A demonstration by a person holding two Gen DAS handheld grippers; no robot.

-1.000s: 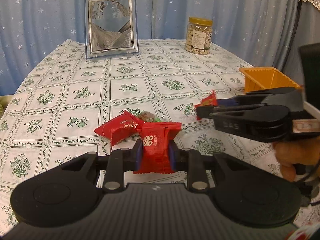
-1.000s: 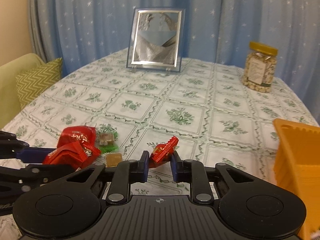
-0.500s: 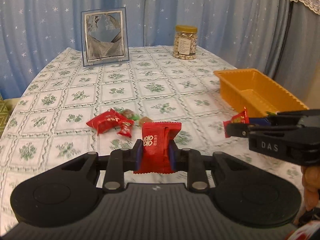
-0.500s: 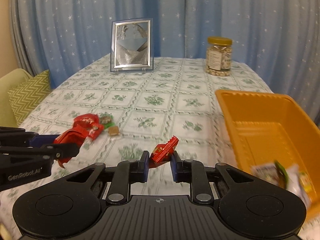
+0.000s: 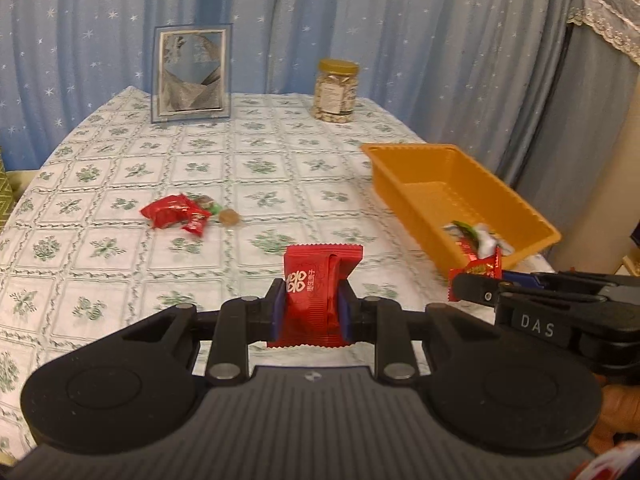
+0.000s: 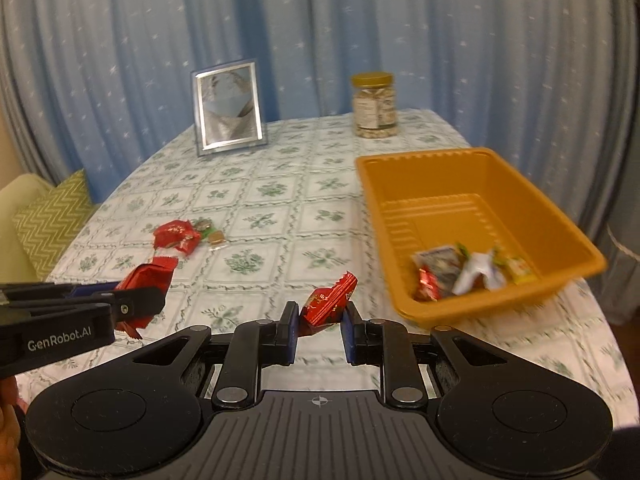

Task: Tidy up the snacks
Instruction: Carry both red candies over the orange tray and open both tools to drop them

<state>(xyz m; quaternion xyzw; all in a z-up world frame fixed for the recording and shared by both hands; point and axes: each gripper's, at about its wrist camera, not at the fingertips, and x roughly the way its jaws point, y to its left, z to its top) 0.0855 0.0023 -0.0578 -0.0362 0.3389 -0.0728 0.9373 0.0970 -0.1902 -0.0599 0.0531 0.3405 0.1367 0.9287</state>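
My left gripper (image 5: 312,304) is shut on a red snack packet (image 5: 316,284) with white print, held above the table. It also shows in the right wrist view (image 6: 140,300) at the left. My right gripper (image 6: 319,322) is shut on a small red candy (image 6: 328,300), near the front corner of the orange tray (image 6: 400,216). That candy (image 5: 480,268) also shows in the left wrist view. The tray (image 5: 412,172) holds several wrapped snacks (image 6: 460,272). More snacks (image 5: 176,212) lie loose on the tablecloth.
A picture frame (image 5: 191,73) and a jar of nuts (image 5: 336,90) stand at the table's far side. Blue star curtains hang behind. A green cushion (image 6: 48,220) sits left of the table.
Both grippers have pulled back and up from the snack pile and swung right toward the orange tray, each still holding its snack.
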